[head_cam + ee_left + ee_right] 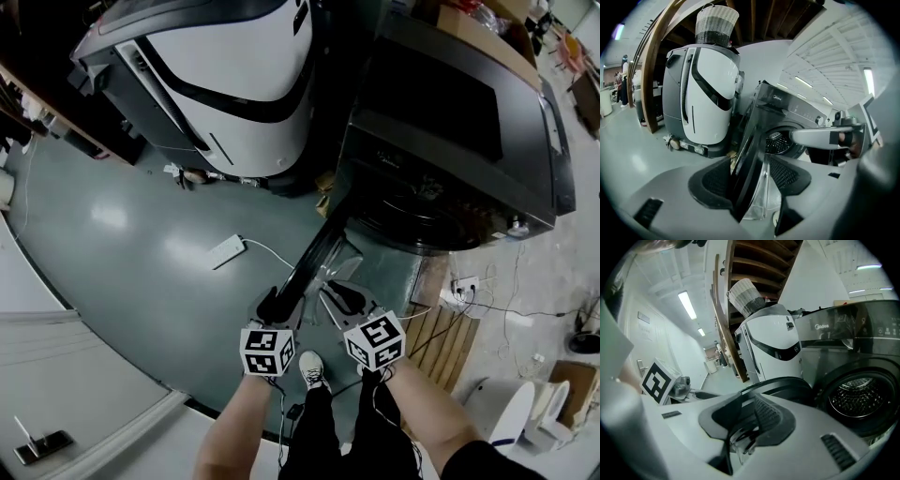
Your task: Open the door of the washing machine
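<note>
The dark front-loading washing machine (450, 122) stands at the upper right, its drum (855, 397) showing through the open port. Its door (314, 258) is swung out toward me, edge-on. My left gripper (277, 305) is shut on the door's dark rim (752, 154), which runs between the pads. My right gripper (349, 300) sits just right of it, on the inner side, where the door's clear glass bowl (342, 272) bulges. In the right gripper view a glassy edge lies pinched between the nearly closed pads of the right gripper (745, 425), and the dark rim (787, 385) arcs behind.
A white-and-grey machine (234, 84) stands left of the washer, with a woven basket (716, 23) on top. A power strip (227, 250) and cable lie on the green floor. A wooden pallet (441, 342) lies at my right, and my shoe (314, 370) is below the grippers.
</note>
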Available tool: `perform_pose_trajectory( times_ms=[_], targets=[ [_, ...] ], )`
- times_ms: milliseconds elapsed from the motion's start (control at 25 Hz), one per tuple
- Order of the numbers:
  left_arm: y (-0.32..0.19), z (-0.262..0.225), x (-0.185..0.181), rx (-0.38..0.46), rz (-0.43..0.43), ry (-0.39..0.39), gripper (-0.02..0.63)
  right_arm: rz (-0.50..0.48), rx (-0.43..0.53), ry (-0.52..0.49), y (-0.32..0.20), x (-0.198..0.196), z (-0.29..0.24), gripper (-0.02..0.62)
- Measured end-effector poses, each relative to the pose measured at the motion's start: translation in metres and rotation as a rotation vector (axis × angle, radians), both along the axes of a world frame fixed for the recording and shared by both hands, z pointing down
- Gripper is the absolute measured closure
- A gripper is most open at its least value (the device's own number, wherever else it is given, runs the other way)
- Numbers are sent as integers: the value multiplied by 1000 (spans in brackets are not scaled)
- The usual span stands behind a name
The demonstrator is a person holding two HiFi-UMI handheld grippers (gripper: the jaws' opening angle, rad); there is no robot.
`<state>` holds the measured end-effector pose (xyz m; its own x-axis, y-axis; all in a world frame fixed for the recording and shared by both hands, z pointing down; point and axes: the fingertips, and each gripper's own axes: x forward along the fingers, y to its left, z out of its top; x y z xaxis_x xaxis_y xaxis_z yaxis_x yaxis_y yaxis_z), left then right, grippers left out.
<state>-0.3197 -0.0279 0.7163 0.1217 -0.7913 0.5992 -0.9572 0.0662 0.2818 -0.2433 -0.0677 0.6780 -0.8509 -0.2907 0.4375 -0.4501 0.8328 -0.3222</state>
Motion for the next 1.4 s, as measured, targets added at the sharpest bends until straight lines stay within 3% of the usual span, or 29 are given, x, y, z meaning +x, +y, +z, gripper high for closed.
perform_pose_trajectory(
  times_ms=[360,760,920,1120,1400],
  targets=[
    [3,-5,-29,12,-32,-13,327,-56,-2,14,16,-30,1,498],
    [20,-42,-22,54,-57,-30,342,-26,30,4,19,-11,-26,519],
    [17,-81,-14,122,-32,-46,404,27,65,-22,13,5,-57,556],
    [20,-136,6,193,17,-63,573,112,75,-41,12,39,-100,577],
    [33,-211,39,267,88,-43,588,238,146,-34,25,94,-170,578]
  ],
)
